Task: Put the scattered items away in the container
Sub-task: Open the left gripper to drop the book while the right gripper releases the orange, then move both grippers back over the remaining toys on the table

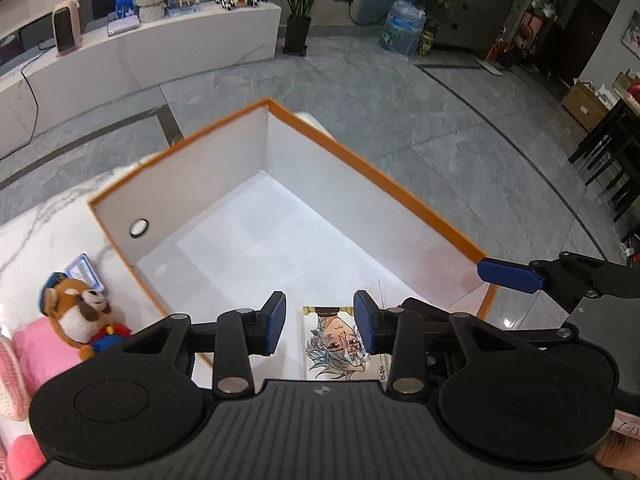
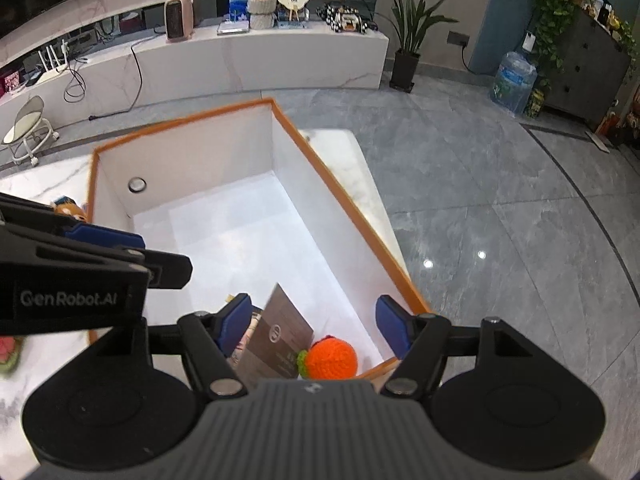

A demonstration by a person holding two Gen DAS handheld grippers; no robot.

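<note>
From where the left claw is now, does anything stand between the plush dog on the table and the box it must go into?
Only the box's own wall. The plush dog lies on the marble table, outside the left wall of the orange-rimmed box. It must be lifted over that rim. The left claw hangs open over the box.

I see box [image 2: 340, 216] far half bare, open from above | near end crowded: card [image 2: 280, 336], knitted orange [image 2: 334, 360] | left tongs [image 2: 132, 248] crowd left rim

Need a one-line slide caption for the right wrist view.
Right gripper open above the orange-rimmed box, where a crocheted orange and brown card lie.
</note>
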